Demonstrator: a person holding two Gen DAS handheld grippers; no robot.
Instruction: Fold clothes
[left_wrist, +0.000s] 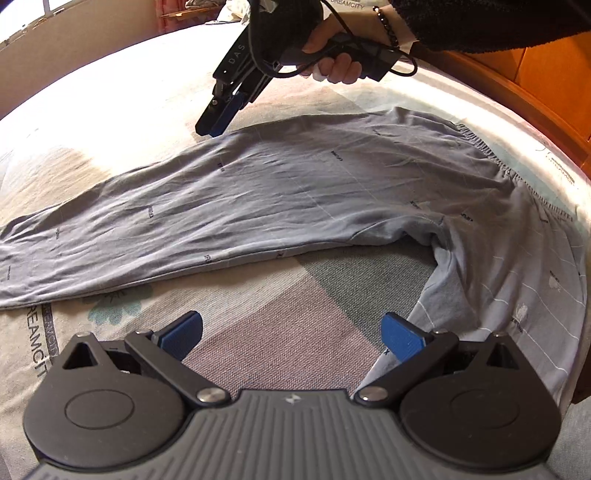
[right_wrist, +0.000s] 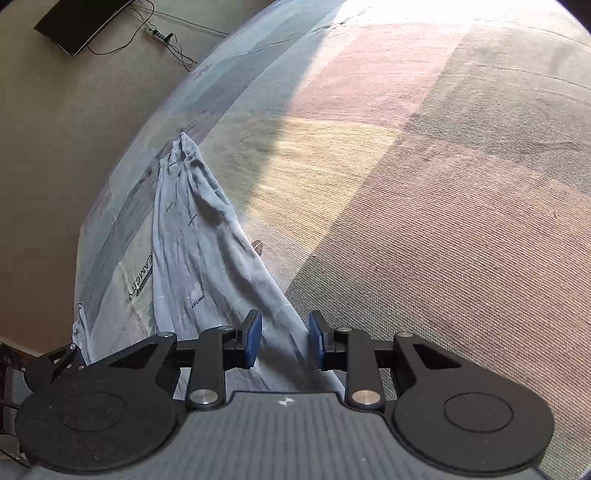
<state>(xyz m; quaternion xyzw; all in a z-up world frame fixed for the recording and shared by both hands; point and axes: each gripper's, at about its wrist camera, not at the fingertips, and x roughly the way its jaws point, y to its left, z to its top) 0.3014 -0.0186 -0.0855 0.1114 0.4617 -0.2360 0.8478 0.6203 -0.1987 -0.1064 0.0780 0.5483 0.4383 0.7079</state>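
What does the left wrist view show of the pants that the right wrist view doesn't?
Only the left wrist view shows the elastic waistband, the nearer leg turning toward the camera, the hand holding the right gripper at the far leg's edge, and the left gripper open over bare bedcover.

Only the right wrist view shows the floor, a power strip, and cloth between the right gripper's parted pads.

Both show the grey pants lying on the patterned bedcover.
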